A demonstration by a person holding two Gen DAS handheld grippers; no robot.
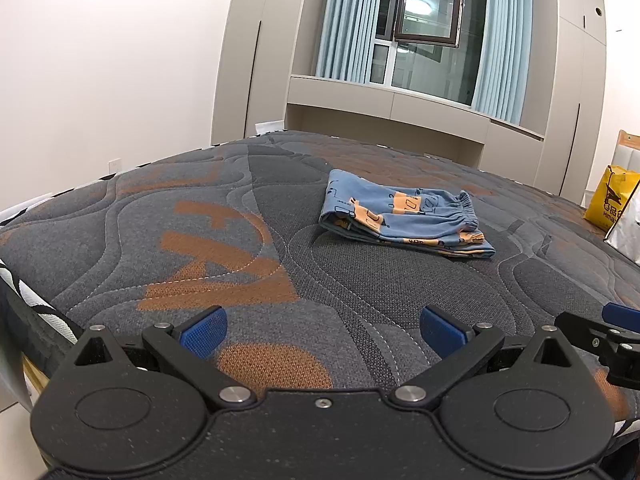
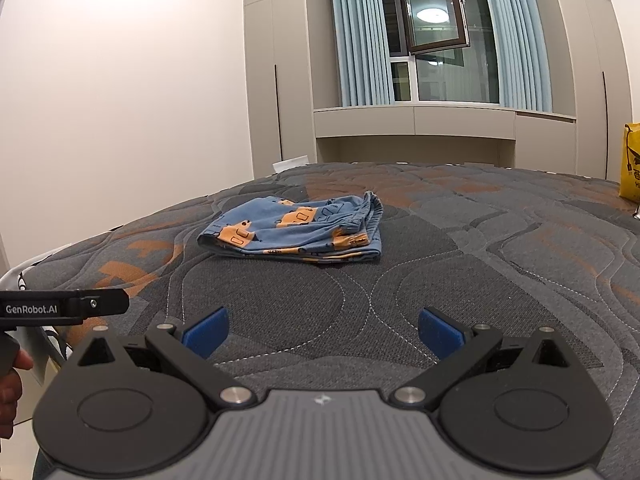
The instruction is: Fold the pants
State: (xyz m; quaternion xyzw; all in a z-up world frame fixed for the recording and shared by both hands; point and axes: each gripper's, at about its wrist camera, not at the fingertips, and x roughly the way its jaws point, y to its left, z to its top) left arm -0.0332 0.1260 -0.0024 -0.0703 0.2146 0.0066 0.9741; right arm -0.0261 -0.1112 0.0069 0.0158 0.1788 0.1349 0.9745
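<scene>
While both grippers gape, left gripper [image 1: 324, 330], right gripper [image 2: 324, 330], folded pants [image 1: 404, 216] on mattress [image 1: 200, 216].

The pants [image 2: 296, 232] are soft, matt printed cloth lying on a mattress [image 2: 440, 300] of quilted, coarse-knit fabric, while each claw [image 2: 323, 334] is matt black plastic with textured blue pads [image 1: 204, 330] and shiny metal rivets [image 1: 236, 394].

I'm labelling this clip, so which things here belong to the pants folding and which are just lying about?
Part of the job: pants, folded on the mattress; left gripper and right gripper, both open, empty.

Lying about: yellow bag; curtains; window; wardrobe.
</scene>
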